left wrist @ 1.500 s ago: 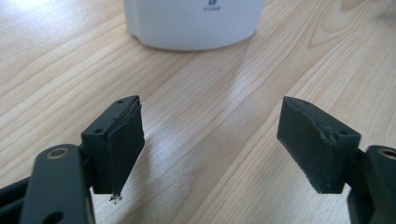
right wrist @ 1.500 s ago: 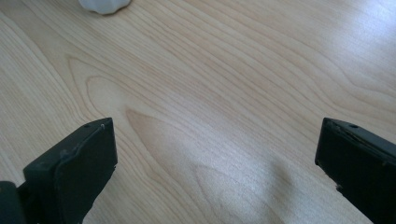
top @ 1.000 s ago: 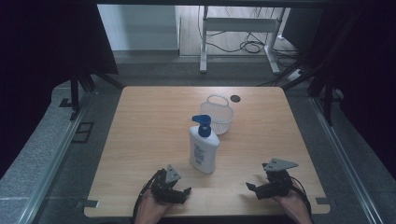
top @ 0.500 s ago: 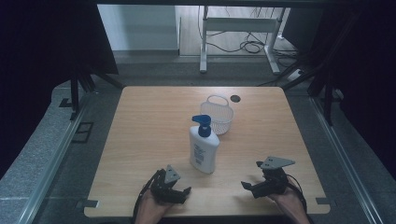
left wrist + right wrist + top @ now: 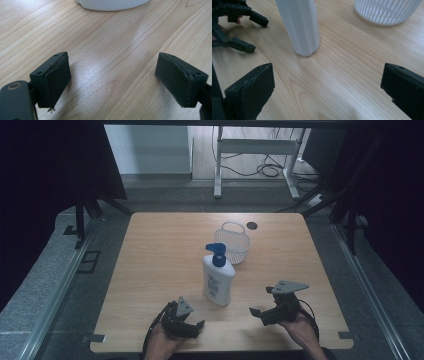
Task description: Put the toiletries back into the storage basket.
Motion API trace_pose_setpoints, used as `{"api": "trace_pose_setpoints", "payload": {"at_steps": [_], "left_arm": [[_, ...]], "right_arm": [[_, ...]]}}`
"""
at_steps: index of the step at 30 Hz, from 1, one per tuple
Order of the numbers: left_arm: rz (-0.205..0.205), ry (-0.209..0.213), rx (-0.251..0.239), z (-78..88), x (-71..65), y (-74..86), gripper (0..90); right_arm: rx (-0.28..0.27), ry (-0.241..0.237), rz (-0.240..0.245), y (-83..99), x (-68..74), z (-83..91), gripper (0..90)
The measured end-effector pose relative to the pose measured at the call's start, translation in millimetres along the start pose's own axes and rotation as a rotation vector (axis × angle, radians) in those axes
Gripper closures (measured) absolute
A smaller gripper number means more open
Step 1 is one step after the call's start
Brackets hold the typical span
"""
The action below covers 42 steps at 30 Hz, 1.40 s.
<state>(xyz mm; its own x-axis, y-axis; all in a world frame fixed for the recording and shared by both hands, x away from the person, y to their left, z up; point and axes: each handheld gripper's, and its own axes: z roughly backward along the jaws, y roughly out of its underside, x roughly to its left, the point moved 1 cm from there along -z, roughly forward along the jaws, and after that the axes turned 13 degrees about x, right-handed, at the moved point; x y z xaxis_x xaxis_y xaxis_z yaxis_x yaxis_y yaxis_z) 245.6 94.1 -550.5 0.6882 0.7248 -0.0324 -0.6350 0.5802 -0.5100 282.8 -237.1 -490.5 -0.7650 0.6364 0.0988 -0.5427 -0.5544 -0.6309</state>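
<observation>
A white lotion bottle (image 5: 218, 282) with a blue pump head stands upright near the middle of the wooden table (image 5: 150, 250). Behind it to the right sits a white ribbed basket (image 5: 233, 242). My left gripper (image 5: 193, 319) rests at the front edge, left of the bottle, open and holding nothing. In the left gripper view its jaws (image 5: 120, 82) stand wide apart over bare wood, with the bottle's base (image 5: 112, 3) at the top. My right gripper (image 5: 260, 301) hovers front right of the bottle, open and empty. In the right gripper view (image 5: 327, 90), the bottle (image 5: 299, 25), the basket (image 5: 387, 10) and the left gripper (image 5: 259, 37) lie ahead.
A small dark round hole (image 5: 251, 225) sits near the table's far edge. Metal rails run along both sides of the table. Beyond it are a white desk frame (image 5: 255, 150) and cables on the floor.
My right gripper has shifted slightly left, toward the bottle. The left gripper, bottle and basket have not moved.
</observation>
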Motion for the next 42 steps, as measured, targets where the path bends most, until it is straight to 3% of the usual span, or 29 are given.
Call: {"api": "trace_pose_setpoints", "payload": {"at_steps": [13, 19, 27, 42], "left_arm": [[-0.007, -0.002, 0.003, 0.3, 0.5, 0.0, 12.4], [-0.008, -0.001, 0.003, 0.3, 0.6, 0.0, 12.2], [-0.011, 0.000, 0.005, 0.4, 0.8, 0.0, 12.2], [-0.008, 0.000, 0.003, 0.2, 0.6, -0.1, 12.2]], "right_arm": [[-0.009, -0.020, 0.056, -29.4, 11.0, -2.8, 0.0], [-0.031, -0.047, 0.055, -44.5, 16.1, -6.5, 0.0], [-0.035, -0.049, 0.062, -62.1, 21.4, -10.2, 0.0], [-0.044, -0.082, 0.085, -81.6, 23.1, -20.3, 2.0]]}}
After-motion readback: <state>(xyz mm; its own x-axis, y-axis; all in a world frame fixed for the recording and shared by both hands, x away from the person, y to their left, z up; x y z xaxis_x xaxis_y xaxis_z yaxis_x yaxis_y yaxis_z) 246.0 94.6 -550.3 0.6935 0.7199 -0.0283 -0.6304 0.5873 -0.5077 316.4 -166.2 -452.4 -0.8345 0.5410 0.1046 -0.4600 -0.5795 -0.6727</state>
